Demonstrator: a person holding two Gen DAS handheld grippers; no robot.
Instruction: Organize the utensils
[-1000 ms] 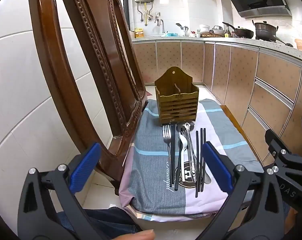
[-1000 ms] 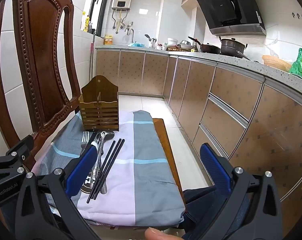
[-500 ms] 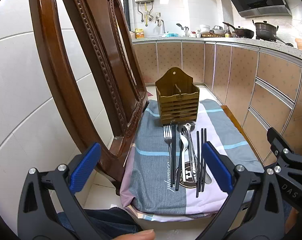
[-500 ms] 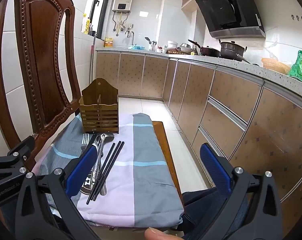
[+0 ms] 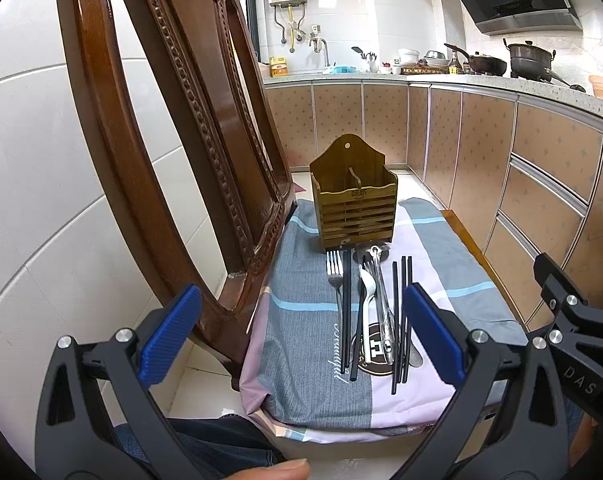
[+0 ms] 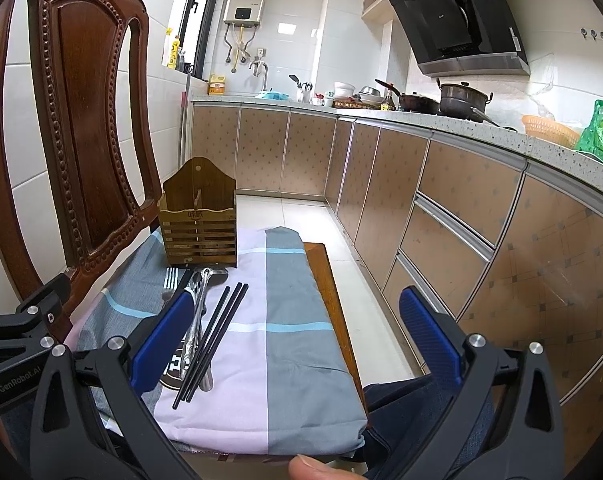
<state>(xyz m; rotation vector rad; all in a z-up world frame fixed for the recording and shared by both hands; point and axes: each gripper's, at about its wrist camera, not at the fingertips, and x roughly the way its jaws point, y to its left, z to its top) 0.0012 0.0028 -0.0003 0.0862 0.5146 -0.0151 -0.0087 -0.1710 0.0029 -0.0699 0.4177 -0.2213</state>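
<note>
The right hand-held gripper (image 6: 295, 342) has its left finger (image 6: 161, 336) covering the fork (image 6: 169, 280) handle and spoon (image 6: 205, 280) handles. The holder (image 5: 354, 200) interior stays hidden. Lettering on the cloth (image 5: 301, 320) is partly covered by chopsticks (image 5: 401, 320).

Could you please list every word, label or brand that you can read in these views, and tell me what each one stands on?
"GenRobot.AI": on the left gripper body, right wrist view.
"DAS", cut off: on the right gripper body, left wrist view.
Cursive word and round "H" logo on the cloth: not fully legible.
Mark on the wooden utensil holder: too small.
</note>
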